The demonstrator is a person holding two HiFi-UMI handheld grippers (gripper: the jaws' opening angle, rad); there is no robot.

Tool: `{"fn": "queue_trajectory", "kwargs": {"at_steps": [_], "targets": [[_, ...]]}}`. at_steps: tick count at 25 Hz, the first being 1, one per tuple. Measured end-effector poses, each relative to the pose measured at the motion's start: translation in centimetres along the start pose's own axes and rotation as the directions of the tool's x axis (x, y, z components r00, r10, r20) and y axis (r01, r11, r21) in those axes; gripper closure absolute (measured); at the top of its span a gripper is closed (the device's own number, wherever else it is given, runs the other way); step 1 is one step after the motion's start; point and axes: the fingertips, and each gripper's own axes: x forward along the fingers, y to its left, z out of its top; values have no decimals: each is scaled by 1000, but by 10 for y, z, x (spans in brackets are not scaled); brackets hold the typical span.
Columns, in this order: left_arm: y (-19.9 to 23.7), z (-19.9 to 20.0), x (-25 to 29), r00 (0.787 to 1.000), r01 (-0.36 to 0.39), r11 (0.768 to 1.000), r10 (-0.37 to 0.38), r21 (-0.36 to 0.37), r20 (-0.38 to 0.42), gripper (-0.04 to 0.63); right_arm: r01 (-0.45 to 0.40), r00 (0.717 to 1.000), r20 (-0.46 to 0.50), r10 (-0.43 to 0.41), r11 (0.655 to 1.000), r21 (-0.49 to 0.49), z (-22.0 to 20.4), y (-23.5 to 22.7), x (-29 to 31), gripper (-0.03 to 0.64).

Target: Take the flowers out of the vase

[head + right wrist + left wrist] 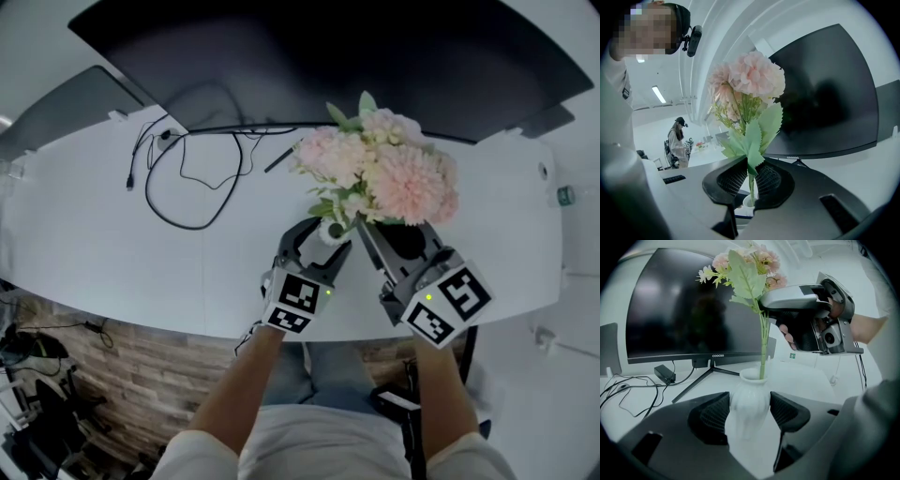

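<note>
Head view: pink flowers point(384, 169) part-way out of a white vase point(331, 232).
My left claw point(750, 414) clamps the vase and my right claw point(751, 180) pinches the stems point(763, 348); next I should raise them straight up.

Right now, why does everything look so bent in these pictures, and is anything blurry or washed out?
Head view: the wide lens bows the table edge; the flowers are sharp and evenly lit. Left gripper view: dark rounded corners, and the near white vase looks soft and overexposed. Right gripper view: the monitor bulges; the mosaic patch was added afterwards.
</note>
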Motion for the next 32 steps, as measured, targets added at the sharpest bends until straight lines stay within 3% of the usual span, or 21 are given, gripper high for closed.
{"fn": "queue_trajectory", "kwargs": {"at_steps": [7, 20, 26, 32], "targets": [[-1, -2, 1, 1000, -7, 999, 8, 31, -20, 324, 7, 999, 31, -7, 1000, -1, 16, -1, -11, 557], [3, -4, 2, 999, 2, 1000, -2, 19, -42, 324, 27, 998, 59, -26, 1000, -4, 39, -1, -28, 557], [-23, -7, -8, 999, -13, 999, 15, 45, -34, 324, 49, 996, 79, -48, 999, -13, 28, 3, -85, 558], [-10, 9, -28, 1000, -11, 999, 12, 47, -26, 316, 75, 997, 35, -76, 997, 9, 20, -1, -88, 558]]}}
